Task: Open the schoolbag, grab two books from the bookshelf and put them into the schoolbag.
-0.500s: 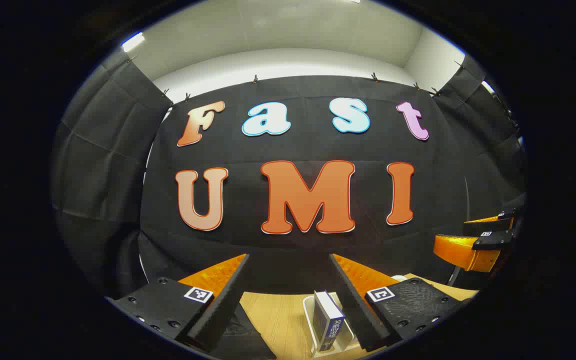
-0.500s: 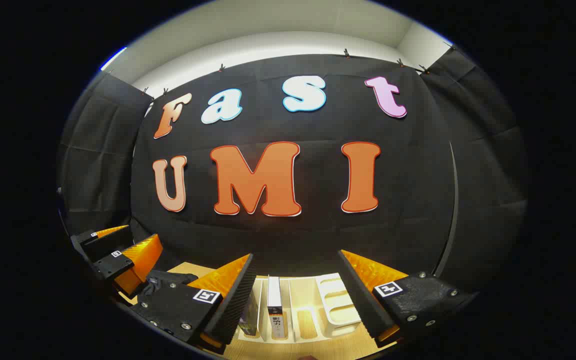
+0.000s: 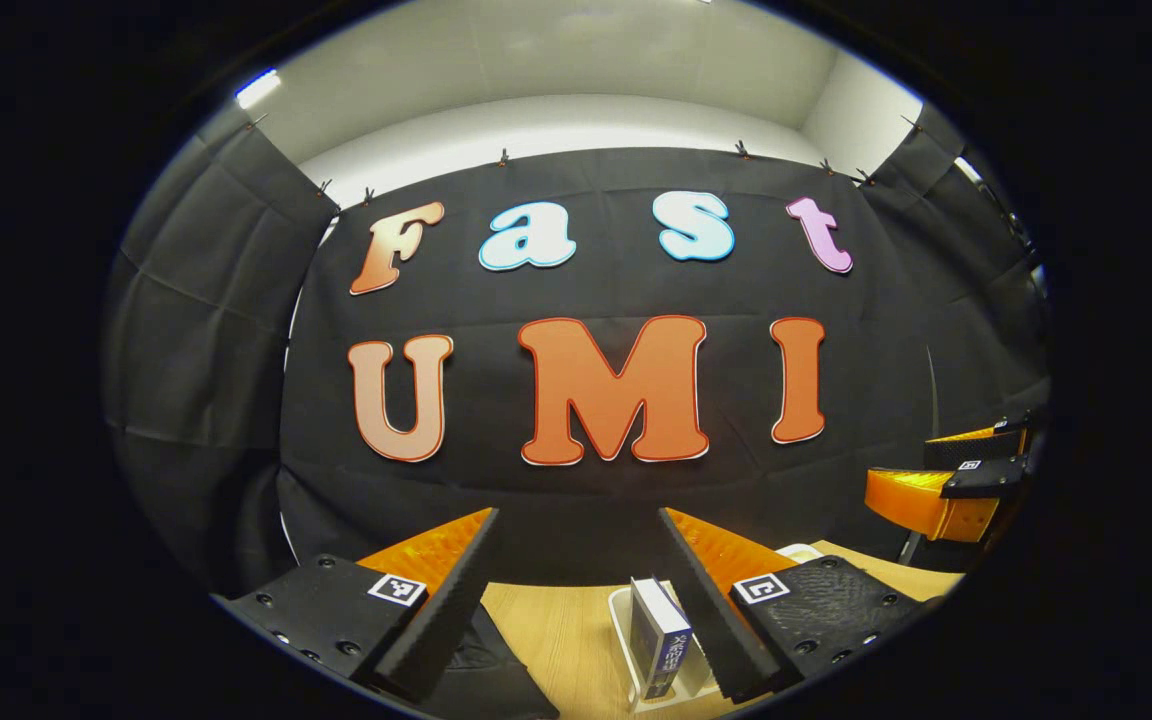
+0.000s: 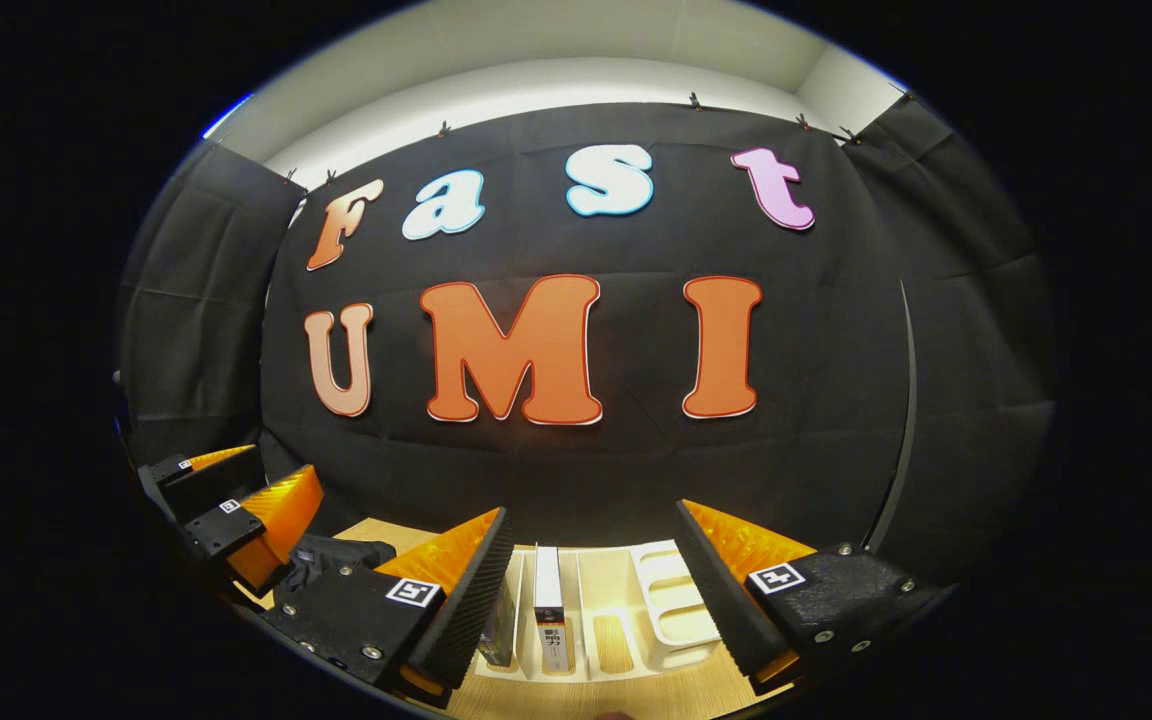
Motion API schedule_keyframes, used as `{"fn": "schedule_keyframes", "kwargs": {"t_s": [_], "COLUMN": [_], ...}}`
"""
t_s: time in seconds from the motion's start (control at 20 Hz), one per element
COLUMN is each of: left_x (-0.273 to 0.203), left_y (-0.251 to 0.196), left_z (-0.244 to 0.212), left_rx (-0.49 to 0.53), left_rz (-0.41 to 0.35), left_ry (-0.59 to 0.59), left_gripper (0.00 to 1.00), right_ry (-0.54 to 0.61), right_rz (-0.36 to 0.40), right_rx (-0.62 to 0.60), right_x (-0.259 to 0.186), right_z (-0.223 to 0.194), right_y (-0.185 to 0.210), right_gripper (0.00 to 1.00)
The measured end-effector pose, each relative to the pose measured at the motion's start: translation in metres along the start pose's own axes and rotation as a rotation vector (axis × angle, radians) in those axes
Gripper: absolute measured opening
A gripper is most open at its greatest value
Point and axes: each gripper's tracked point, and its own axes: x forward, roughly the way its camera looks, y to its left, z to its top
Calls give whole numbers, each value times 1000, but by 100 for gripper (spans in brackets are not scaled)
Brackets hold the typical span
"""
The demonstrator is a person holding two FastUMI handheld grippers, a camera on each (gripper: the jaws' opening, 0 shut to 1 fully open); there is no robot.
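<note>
Up near the booth's black cloth wall (image 3: 576, 480) we held both grippers level over the wooden table (image 3: 556, 640), each with its fingers spread wide and nothing between them. Our left gripper (image 3: 576, 520) pointed at the wall; below its gap the table showed, and at its lower right stood the white bookshelf (image 3: 622, 620) with a blue-spined book (image 3: 660, 640) upright in it, just beside the inner edge of the right-hand finger. A dark mass (image 3: 481, 650) lay on the table under the left-hand finger; we could not tell whether it was the schoolbag. At the right edge of the left gripper view our right gripper (image 3: 946, 480) showed, well apart from the shelf.

Our right gripper (image 4: 591, 520) hung above the bookshelf (image 4: 676, 600), whose white dividers ran across the gap between the fingers. Two books stood upright in its left slots: a dark book (image 4: 498, 630) partly behind the left-hand finger, and a white-spined book (image 4: 548, 610) next to it. The slots to the right were bare. At the left edge of the right gripper view we saw the left gripper (image 4: 226, 490), also spread, with a black bag (image 4: 336, 552) on the table just below it.
</note>
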Motion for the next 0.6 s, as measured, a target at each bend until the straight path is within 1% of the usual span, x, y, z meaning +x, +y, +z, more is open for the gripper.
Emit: {"fn": "schedule_keyframes", "kwargs": {"t_s": [0.25,0.3,0.6], "left_x": [1,1,0], "left_y": [4,3,8], "left_z": [-2,-1,0], "left_rx": [7,11,25], "left_rz": [2,3,6], "left_ry": [6,6,4], "left_gripper": [98,95,96], "right_ry": [-1,-3,12], "right_rz": [4,5,5], "right_rx": [-4,-5,-4], "right_x": [1,1,3], "right_z": [0,1,-4], "right_y": [2,4,5], "right_gripper": [96,96,96]}}
